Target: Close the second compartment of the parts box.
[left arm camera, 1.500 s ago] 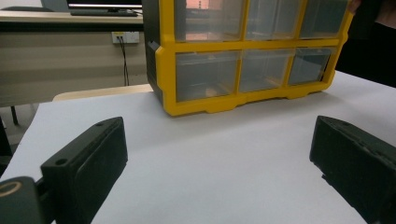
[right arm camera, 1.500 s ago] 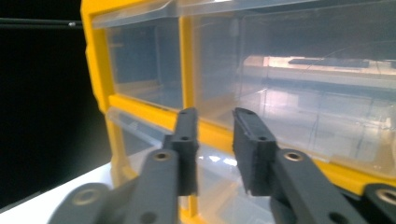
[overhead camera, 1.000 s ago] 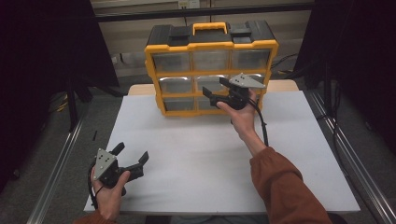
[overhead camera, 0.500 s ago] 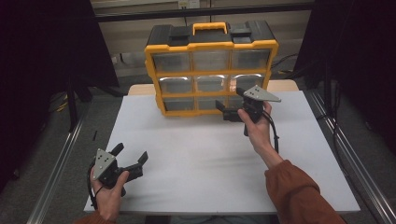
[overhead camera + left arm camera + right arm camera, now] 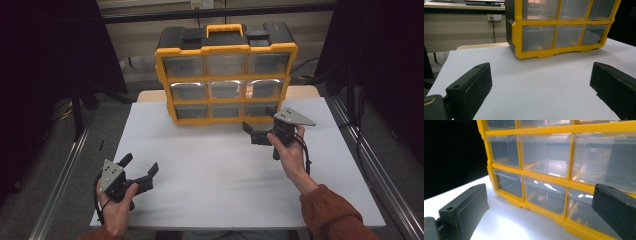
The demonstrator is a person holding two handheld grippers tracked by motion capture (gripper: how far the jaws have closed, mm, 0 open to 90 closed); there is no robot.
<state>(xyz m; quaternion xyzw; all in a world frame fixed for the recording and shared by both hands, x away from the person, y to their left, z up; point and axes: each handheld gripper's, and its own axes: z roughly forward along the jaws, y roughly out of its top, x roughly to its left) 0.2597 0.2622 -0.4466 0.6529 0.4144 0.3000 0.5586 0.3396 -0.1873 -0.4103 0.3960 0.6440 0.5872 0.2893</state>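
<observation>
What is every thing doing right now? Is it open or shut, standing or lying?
Organizer box: standing upright at the table's far edge, all clear drawers pushed in.
Box handle: folded flat on top.
Left gripper: open, holding nothing, low over the table.
Right gripper: open, holding nothing, near the bottom right drawer.
</observation>
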